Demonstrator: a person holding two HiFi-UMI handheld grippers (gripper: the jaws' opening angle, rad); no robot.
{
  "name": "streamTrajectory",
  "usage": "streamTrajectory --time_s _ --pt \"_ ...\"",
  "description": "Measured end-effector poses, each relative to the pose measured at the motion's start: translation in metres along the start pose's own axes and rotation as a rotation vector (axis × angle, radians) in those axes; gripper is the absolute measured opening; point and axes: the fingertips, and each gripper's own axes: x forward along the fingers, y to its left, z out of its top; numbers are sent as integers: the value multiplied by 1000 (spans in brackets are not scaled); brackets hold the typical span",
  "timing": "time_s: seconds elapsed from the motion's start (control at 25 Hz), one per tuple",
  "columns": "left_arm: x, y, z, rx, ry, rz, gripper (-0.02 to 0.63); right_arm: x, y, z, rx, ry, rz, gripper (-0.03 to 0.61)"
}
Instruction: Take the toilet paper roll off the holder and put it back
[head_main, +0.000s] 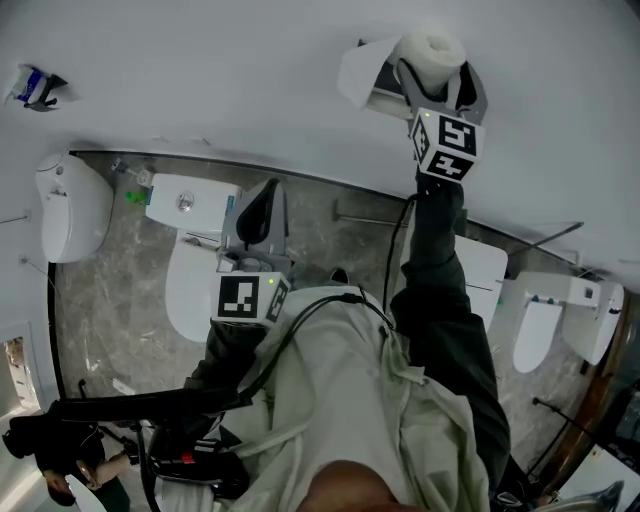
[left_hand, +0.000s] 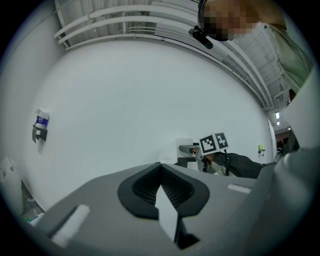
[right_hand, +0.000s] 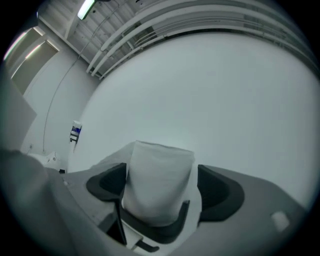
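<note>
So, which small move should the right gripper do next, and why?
Probably guide the toilet paper roll across onto the holder, keeping the grip. The right gripper is shut on the roll, which seems off the holder, just beside it. The left gripper is shut and empty.

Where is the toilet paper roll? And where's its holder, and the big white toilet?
toilet paper roll (right_hand: 159, 180): right gripper view, on the middle of its white side.
holder (head_main: 385, 100): head view, on its grey lower edge, just left of the roll.
toilet (head_main: 185, 290): head view, on its white lid.
</note>
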Motion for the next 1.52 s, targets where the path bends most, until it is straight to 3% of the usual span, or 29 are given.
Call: streamTrajectory --time_s 0.16,0.44,0.52,0.6,0.64,0.68,0.8,1.12,1.36,1.52 --pt "-1 -1 -5 -16 12 -10 7 -41 -6 -12 6 32 6 439" --pt "-1 -22 -15 -31 18 -83 6 -134 27 -5 190 -77 56 437" --pt "0 -27 -15 -33 21 -102 7 -159 37 -4 204 -79 47 404" --pt "0 -33 -15 -36 19 -122 7 -184 46 -1 210 -90 43 263" --pt "0 -35 -14 -37 20 -132 7 -197 49 1 223 -105 45 101" --pt "0 -38 -14 -39 23 -141 8 -208 51 2 245 -119 43 3" --pt "1 -44 -19 -42 34 -177 7 -232 58 -3 286 -108 21 2" --pt "12 -51 -30 -63 65 -277 6 -245 92 -19 231 -8 -5 1" --pt "-2 -94 -31 -60 83 -355 6 -284 75 -18 236 12 -49 1" --pt "0 -91 -37 -58 91 -380 7 -283 80 -25 247 26 -70 2"
